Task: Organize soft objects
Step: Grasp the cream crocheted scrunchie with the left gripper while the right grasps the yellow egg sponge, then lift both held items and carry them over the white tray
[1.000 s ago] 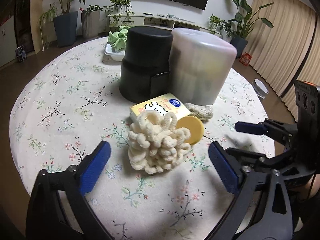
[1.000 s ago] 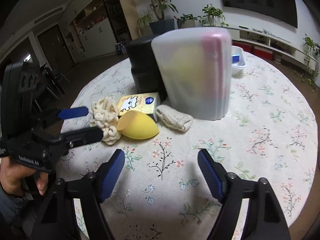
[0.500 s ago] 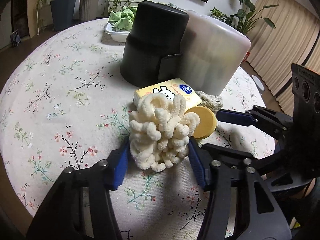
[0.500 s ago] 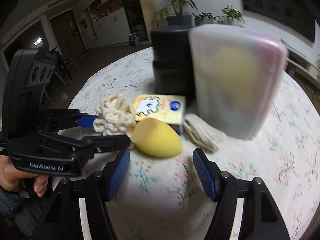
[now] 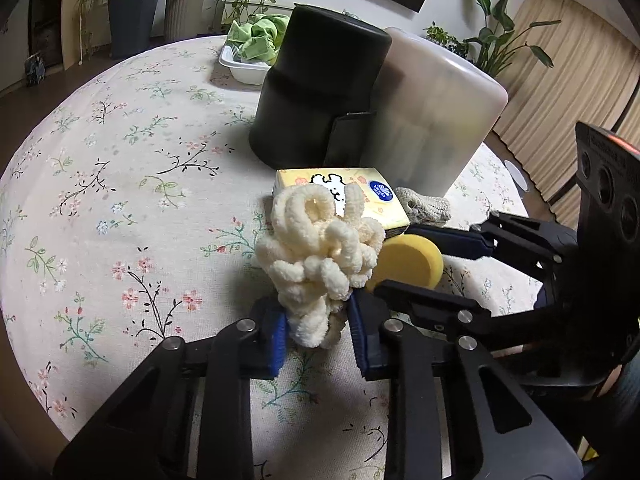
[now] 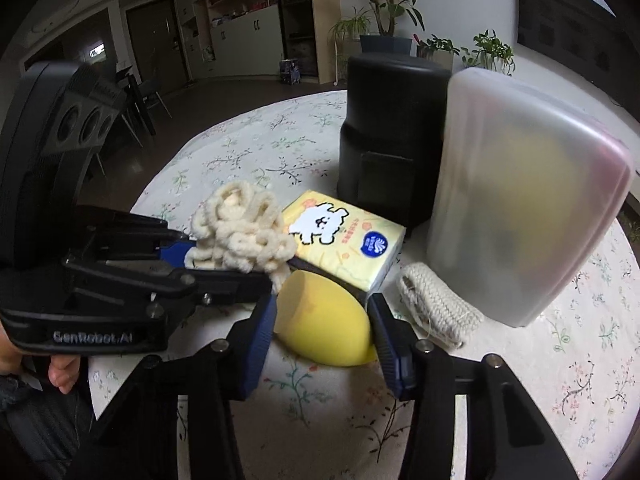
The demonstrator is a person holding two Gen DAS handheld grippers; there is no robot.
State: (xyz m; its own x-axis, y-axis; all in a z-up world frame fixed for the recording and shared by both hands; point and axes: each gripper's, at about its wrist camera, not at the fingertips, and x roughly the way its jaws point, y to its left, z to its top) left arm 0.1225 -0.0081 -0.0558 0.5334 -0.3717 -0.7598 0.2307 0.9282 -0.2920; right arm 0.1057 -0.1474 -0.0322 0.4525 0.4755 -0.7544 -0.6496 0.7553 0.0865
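Note:
My left gripper (image 5: 317,330) is shut on a cream looped chenille scrunchie (image 5: 320,248) and holds it over the floral tablecloth; it also shows in the right wrist view (image 6: 244,236). My right gripper (image 6: 322,334) has its blue pads on either side of a yellow egg-shaped sponge (image 6: 326,324), close to it or just touching; the sponge also shows in the left wrist view (image 5: 408,260). A yellow tissue pack (image 6: 344,240) and a cream knitted piece (image 6: 438,308) lie beside them.
A black cylindrical container (image 5: 316,92) and a frosted translucent bin (image 6: 520,208) stand behind the objects. A white tray with green cloth (image 5: 256,46) sits at the table's far side. The round table's edge (image 5: 24,340) is near on the left.
My left gripper closed on the scrunchie and lifted it slightly. My right gripper moved in toward the yellow sponge and narrowed around it.

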